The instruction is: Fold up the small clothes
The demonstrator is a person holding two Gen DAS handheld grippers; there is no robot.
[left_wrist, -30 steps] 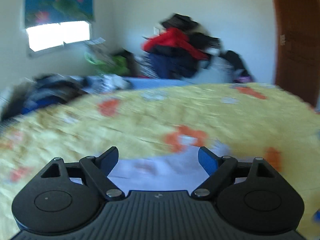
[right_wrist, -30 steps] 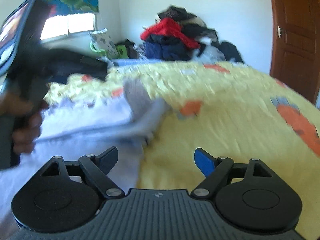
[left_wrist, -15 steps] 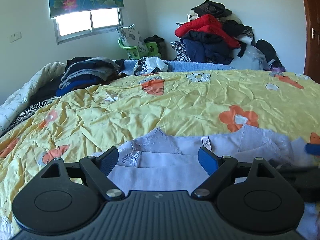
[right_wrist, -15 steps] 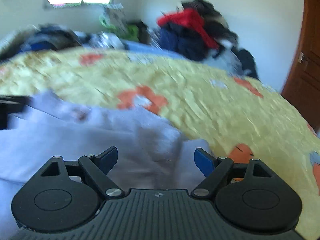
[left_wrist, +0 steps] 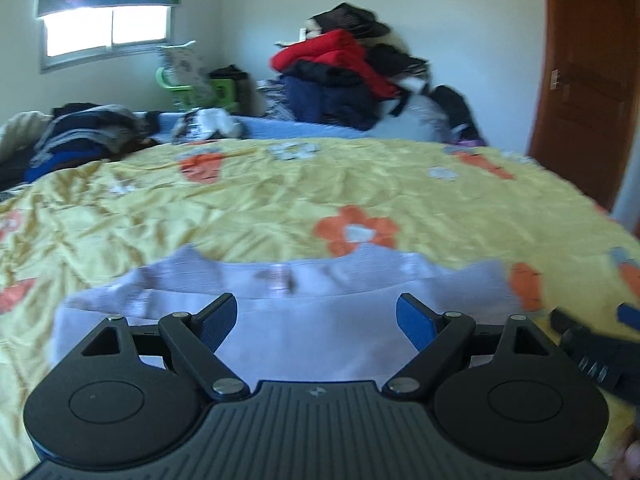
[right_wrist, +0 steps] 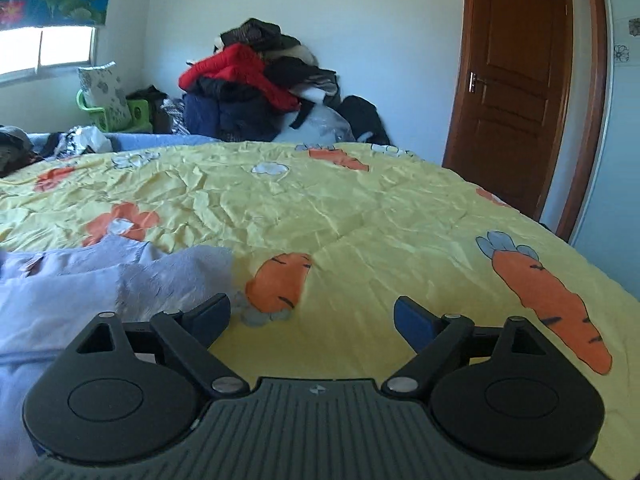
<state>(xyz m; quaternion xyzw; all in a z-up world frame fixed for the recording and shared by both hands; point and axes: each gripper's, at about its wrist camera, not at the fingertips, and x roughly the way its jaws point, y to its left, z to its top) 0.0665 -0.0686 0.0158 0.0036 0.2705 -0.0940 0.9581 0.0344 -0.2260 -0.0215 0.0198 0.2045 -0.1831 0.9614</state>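
A: Where does the garment lie?

B: The lilac top (left_wrist: 304,320) is spread flat on the yellow bedspread (left_wrist: 280,204), neckline toward twelve o'clock, probably so its edges are easy to reach for a fold. The left gripper (left_wrist: 316,316) hangs over its middle, jaws spread wide and gripping nothing.

A: And the other one?

B: The right gripper (right_wrist: 312,316) is also released, its fingers apart over bare bedspread. The top's right edge (right_wrist: 176,276) sits at its ten o'clock, just beside the left finger. My guess is that it stands off to that side so it can come in on the sleeve or side hem.

A: What else is around?

B: A heap of clothes (right_wrist: 256,84) with a red jacket is at twelve o'clock past the bed, with darker clothing (left_wrist: 84,128) stacked at ten o'clock in the left view. There is a wooden door (right_wrist: 516,92) at two o'clock and a window (left_wrist: 106,30) at eleven.

A: Anything in the way?

B: Not on the fabric itself. The right gripper's body shows at the left view's three o'clock, close by, so the two tools could crowd each other.
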